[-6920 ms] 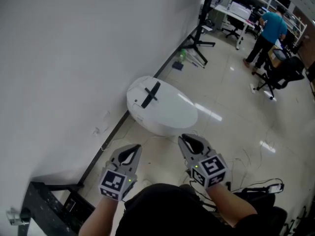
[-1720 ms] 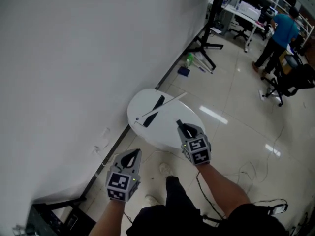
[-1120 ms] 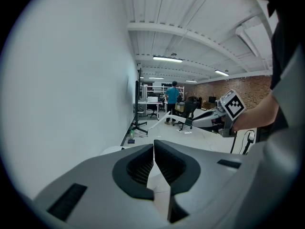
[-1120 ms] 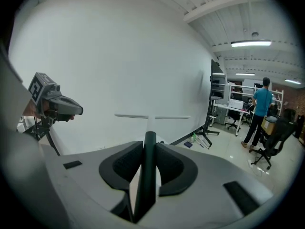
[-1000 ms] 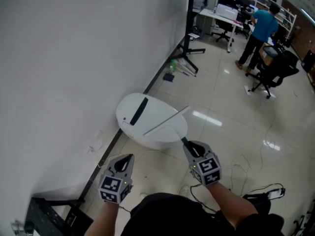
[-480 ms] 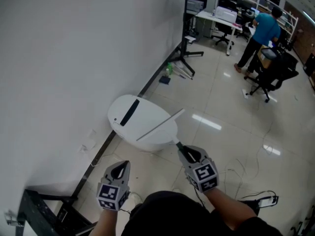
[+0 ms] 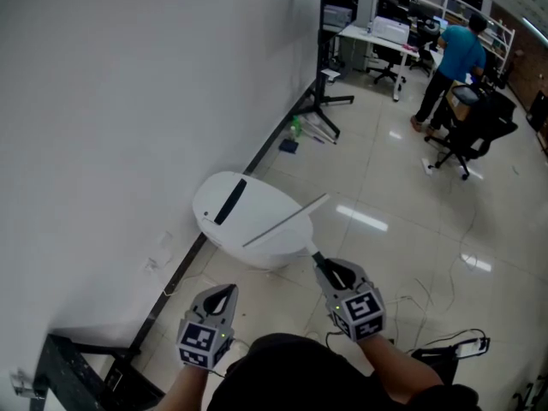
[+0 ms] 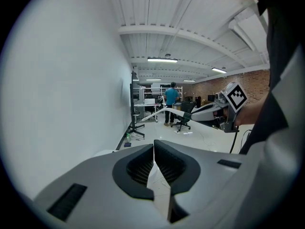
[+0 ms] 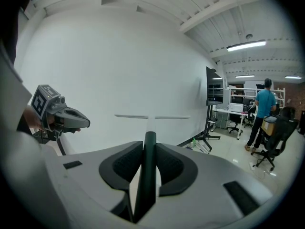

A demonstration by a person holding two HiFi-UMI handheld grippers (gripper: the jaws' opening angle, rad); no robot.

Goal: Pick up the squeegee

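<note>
- Since the earliest picture the right gripper (image 7: 321,264) has taken up the squeegee (image 7: 287,221), which now hangs in the air above the near edge of the round table (image 7: 210,221). Both grippers were empty then.
- The right gripper's jaws are clamped on the squeegee's handle, one ribbed pad pressing each side. The handle runs straight out between them to the crossbar.
- The left gripper (image 7: 224,291) is empty, its jaws closed together, and it sits well apart from the tool.
- The pick-up looks done. To do this step well, keep the clamp firm and the wrist level. The long blade is set far from the grip, so it will probably lever and swing on any quick turn.
- Keep the blade clear of the wall and the table rim.
- The handle is slim, dark green and smooth. The blade is a long, thin, pale bar set across it in a T.
- The tabletop is glossy white, with a flat black strip (image 7: 229,201) lying on it. The floor is shiny tile.
</note>
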